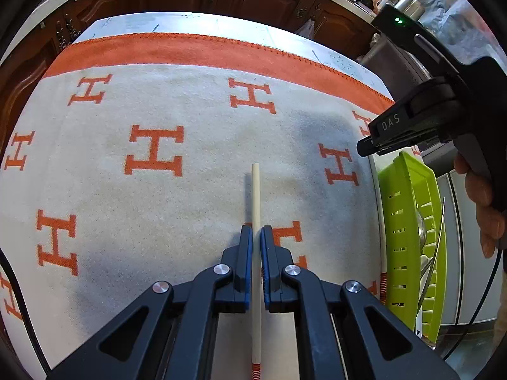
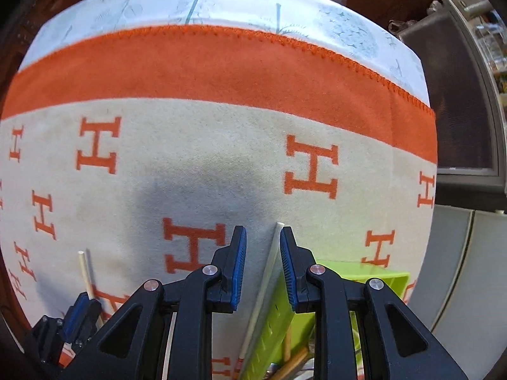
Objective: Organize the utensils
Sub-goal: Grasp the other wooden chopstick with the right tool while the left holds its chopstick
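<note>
Our left claw is pinched shut on a chopstick above the blanket on the table. Our right claw is apart, with a second chopstick between its jaws. We think that stick could slip or roll away. The green basket sits at the table's right edge, so a bump might tip it. The blanket's left side has lots of room.
</note>
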